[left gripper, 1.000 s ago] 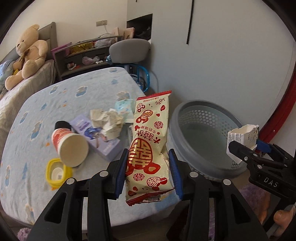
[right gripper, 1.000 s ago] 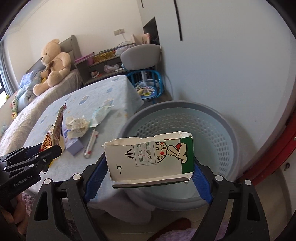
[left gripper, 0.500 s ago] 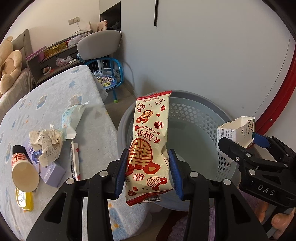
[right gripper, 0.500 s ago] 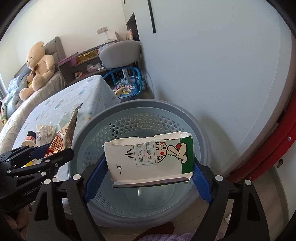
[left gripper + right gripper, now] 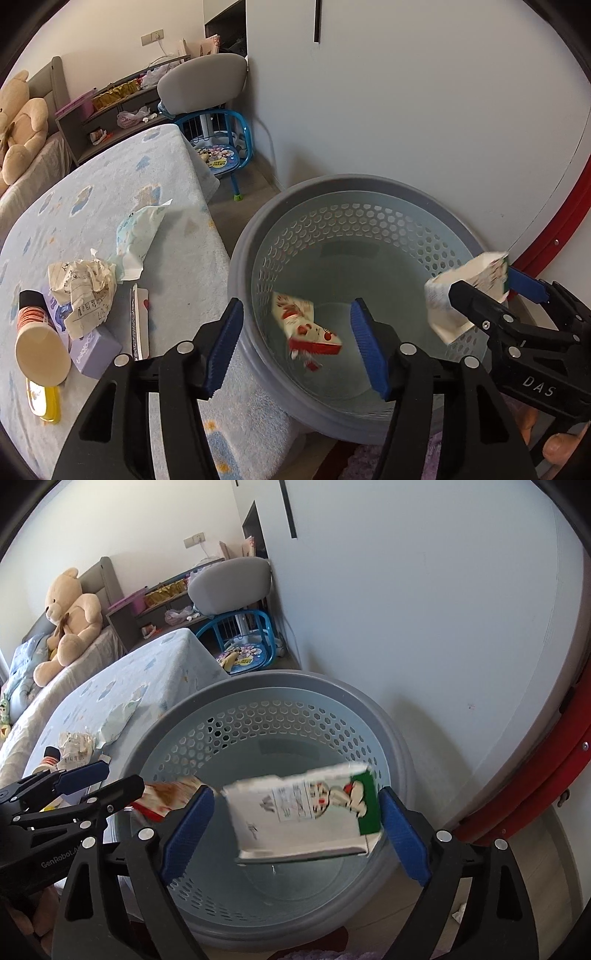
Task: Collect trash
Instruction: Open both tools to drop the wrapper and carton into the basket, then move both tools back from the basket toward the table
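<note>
"DAS" in white letters on black body of right gripper (image 5: pixel 476 291), seen from left wrist cam. "GenRobot.A…" on black body of left gripper (image 5: pixel 99 782), rest cut off. Purple box (image 5: pixel 94 350) on table has white lettering, can't make it out. Carton (image 5: pixel 306 808) print too blurred to read.

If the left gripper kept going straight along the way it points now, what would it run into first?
Probably the red-and-cream snack wrapper falling into the grey perforated basket. The left gripper, jaws opening with nothing between the pads, aims into the basket's mouth. Depth is unclear; it might meet the basket floor.
</note>
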The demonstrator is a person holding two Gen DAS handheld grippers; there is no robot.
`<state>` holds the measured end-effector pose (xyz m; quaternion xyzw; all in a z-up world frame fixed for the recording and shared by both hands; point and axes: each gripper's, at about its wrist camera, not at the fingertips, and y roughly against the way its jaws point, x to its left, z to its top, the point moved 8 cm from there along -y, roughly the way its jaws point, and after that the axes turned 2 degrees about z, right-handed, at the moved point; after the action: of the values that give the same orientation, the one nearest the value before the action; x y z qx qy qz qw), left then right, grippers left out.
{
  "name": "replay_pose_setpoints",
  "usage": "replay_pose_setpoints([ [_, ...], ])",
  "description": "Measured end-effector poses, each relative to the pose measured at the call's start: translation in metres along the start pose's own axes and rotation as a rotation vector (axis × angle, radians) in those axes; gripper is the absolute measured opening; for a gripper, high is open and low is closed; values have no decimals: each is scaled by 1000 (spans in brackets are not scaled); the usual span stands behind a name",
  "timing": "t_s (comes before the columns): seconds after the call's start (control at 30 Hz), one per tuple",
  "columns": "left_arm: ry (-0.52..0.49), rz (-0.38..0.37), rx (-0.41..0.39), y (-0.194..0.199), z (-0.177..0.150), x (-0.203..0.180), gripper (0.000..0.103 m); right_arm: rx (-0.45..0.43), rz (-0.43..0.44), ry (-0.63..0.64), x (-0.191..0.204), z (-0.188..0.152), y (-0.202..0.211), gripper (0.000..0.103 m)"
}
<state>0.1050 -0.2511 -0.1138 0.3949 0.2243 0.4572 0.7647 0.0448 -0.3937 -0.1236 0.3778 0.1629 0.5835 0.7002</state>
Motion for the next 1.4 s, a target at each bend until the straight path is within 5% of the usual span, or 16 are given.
replay_pose_setpoints([
  [1.4,99,81,-41,32,-15,23,72,9,-17,-14,4,-7,-3,94],
])
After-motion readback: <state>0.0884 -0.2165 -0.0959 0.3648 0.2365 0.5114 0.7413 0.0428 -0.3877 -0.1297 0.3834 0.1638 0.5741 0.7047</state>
